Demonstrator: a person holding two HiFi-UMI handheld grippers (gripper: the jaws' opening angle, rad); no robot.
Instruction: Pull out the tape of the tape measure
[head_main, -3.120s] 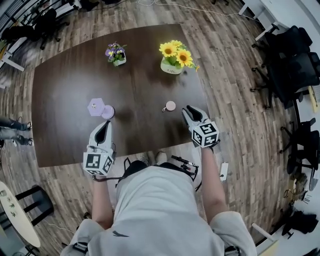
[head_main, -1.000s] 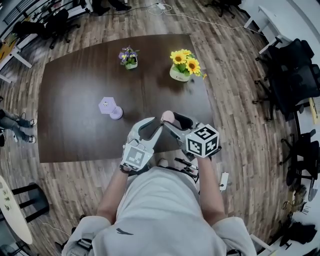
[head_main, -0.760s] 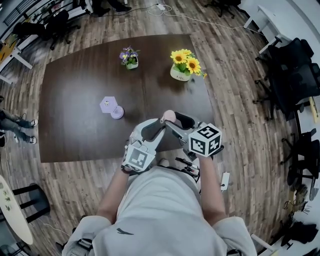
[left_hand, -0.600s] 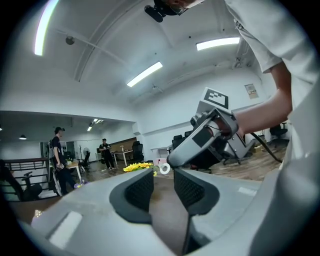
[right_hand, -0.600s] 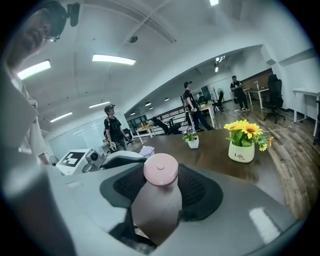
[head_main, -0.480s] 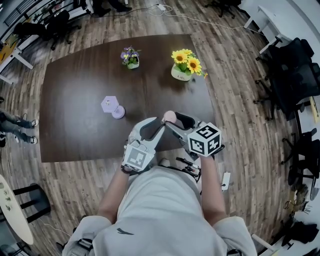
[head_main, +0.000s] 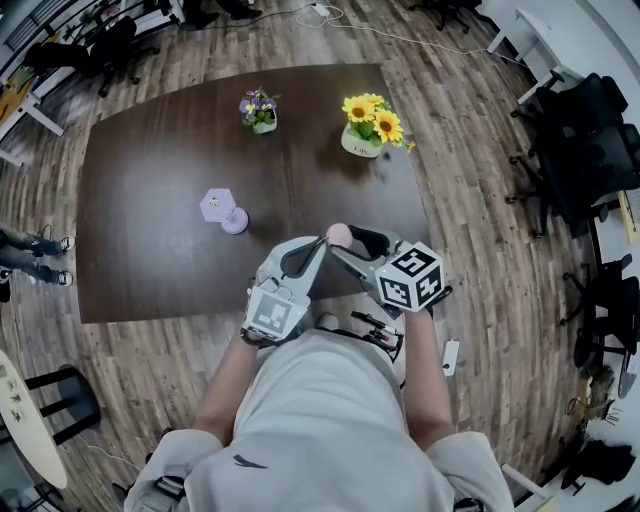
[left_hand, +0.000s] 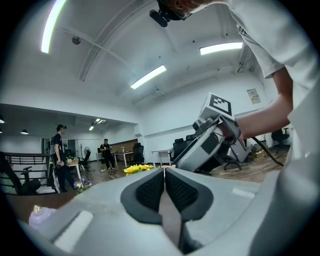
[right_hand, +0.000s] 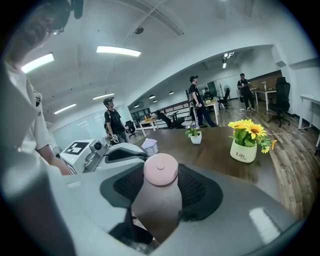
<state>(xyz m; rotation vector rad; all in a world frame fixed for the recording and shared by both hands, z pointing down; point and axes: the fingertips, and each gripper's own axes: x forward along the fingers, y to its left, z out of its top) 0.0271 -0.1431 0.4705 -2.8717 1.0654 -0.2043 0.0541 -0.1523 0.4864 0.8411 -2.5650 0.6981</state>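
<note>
Right gripper (right_hand: 162, 186): its 2 jaws stand apart and are clamped on the pink round tape measure (right_hand: 160, 169), 1 black pad on each side of the case. The flat round face of the case looks up out of the grip. In the head view we see the tape measure at the tips of this gripper, held just above the near edge of the table (head_main: 150, 210).

Left gripper (left_hand: 164, 172): jaws closing, the 2 pads all but together. We cannot tell whether the end of the tape is caught between them; anything there is too thin to make out. Its tips sit just left of the tape measure and point at it, so the 2 grippers meet tip to tip in a V in front of the person.

Farther out from the right gripper:
- a white pot of sunflowers (right_hand: 244, 145), ahead and to the right, on the table
- a small pot of purple flowers (right_hand: 195, 135), ahead, near the far edge
- a pale purple 6-sided box (right_hand: 149, 146), ahead and to the left, beyond the left gripper

Behind the table, several people stand in the room.
</note>
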